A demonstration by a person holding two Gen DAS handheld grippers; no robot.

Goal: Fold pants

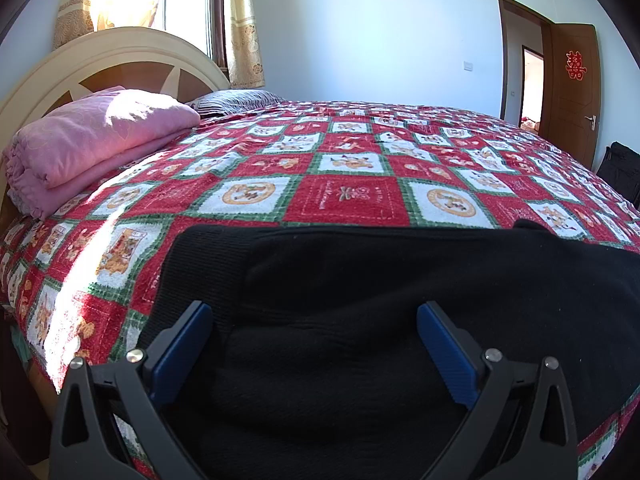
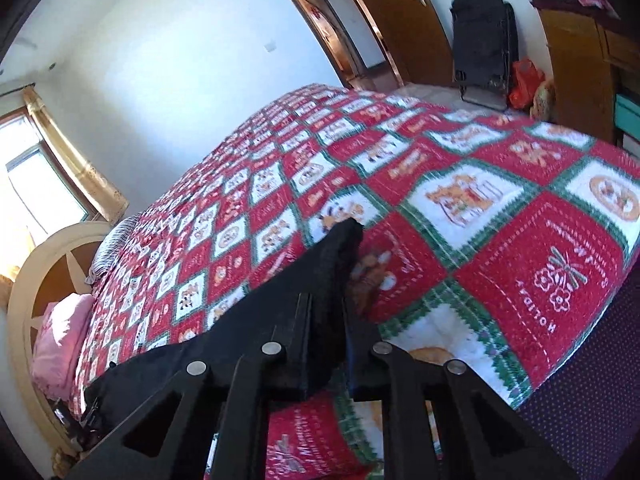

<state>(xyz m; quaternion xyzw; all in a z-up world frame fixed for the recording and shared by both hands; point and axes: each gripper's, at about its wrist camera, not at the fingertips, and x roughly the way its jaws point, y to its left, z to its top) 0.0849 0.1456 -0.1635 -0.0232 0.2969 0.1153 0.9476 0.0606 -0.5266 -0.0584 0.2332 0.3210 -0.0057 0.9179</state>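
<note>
Presently we list: black pants (image 1: pixel 400 300) on the bed (image 1: pixel 348 196); left gripper (image 1: pixel 316 320) jaws spread above them; right gripper (image 2: pixel 328 320) jaws pinching their fabric.

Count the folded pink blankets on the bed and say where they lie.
1: a folded pink blanket lies at the head of the bed, against the headboard. More bedding may lie out of view.

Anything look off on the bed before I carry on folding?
Nothing damaged or spilled. The black pants lie rumpled on the checked bedspread, one end pinched in the right tongs; the left tongs stand open above them.
</note>
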